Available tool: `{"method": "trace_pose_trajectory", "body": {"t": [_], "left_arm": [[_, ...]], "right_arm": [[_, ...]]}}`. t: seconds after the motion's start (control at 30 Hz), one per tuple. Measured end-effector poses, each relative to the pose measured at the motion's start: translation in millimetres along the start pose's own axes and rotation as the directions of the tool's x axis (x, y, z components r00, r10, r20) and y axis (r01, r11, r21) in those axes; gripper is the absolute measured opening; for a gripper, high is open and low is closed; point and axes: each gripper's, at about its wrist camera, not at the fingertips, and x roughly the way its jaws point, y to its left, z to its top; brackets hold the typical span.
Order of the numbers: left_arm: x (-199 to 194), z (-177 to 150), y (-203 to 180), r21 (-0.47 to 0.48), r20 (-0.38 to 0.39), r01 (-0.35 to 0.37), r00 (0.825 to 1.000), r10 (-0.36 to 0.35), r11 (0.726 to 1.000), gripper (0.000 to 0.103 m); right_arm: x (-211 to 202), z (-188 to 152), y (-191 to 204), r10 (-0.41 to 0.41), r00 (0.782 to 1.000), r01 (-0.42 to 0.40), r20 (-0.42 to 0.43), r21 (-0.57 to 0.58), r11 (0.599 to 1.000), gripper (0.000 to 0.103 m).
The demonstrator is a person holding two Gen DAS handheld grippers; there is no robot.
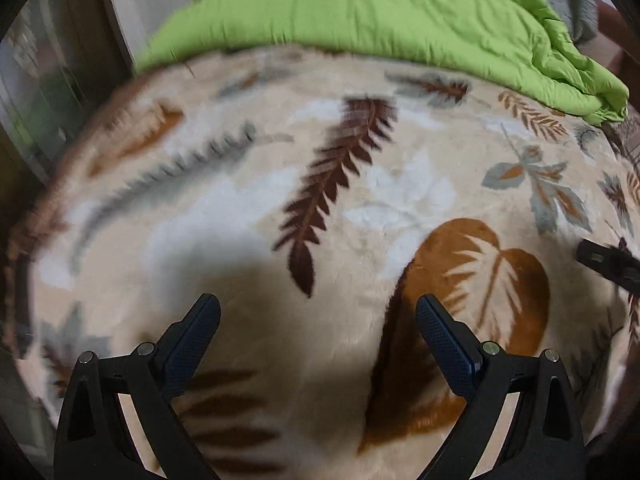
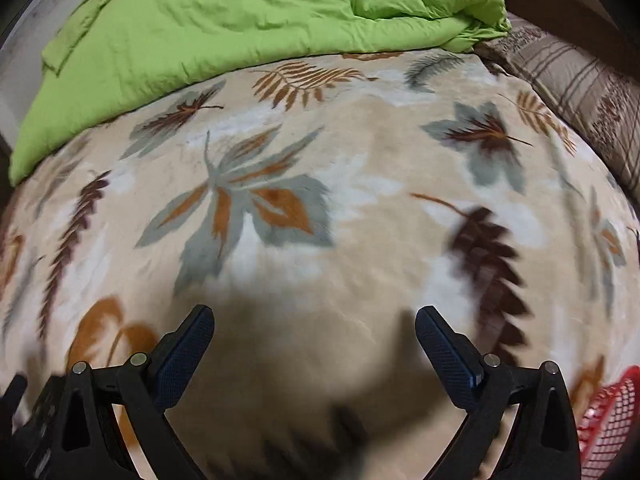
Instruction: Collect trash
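Just both tongs, left point(image 1: 318, 310) and right point(image 2: 314, 320), spread wide, empty, red mesh basket point(image 2: 608, 420) contents unseen

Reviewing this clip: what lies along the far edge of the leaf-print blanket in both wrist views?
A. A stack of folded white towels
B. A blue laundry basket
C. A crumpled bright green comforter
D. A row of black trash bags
C: a crumpled bright green comforter lies along the far edge of the leaf-print blanket, and it shows in the left wrist view too.
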Motion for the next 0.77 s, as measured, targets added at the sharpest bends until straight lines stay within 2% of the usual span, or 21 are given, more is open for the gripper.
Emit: {"method": "trace_pose_trajectory", "body": {"t": [0.07,0.1,0.2,0.33,0.77], "left_arm": [[8.4,7.1,1.6,0.008,-0.004,0.006,1.000,-0.006,1.000,0.100],[9.2,8.9,1.7,0.016,0.012,0.004,1.000,-0.004,1.000,0.100],[21.0,18.1,3.3,0.024,0.022,0.002,1.000,-0.003,1.000,0.103],[23.4,18.4,4.1,0.014,0.058,-0.001,0.998,0.000,1.000,0.103],[27.9,22.8,1.7,0.009,0.071,-0.016,0.997,0.015,1.000,0.103]], "right_arm": [[15.4,5.5,12.0,-0.058,0.998,0.059,0.028,-0.021,0.998,0.103],[17.1,7.7,14.9,-0.064,0.997,0.065,0.053,-0.022,0.998,0.103],[26.4,14.4,19.0,-0.077,0.997,0.078,0.031,-0.028,0.997,0.103],[24.0,4.6,20.1,-0.081,0.990,0.083,0.114,-0.017,0.996,0.103],[25.0,9.4,17.3,-0.068,0.992,0.069,0.105,-0.009,0.998,0.103]]}}
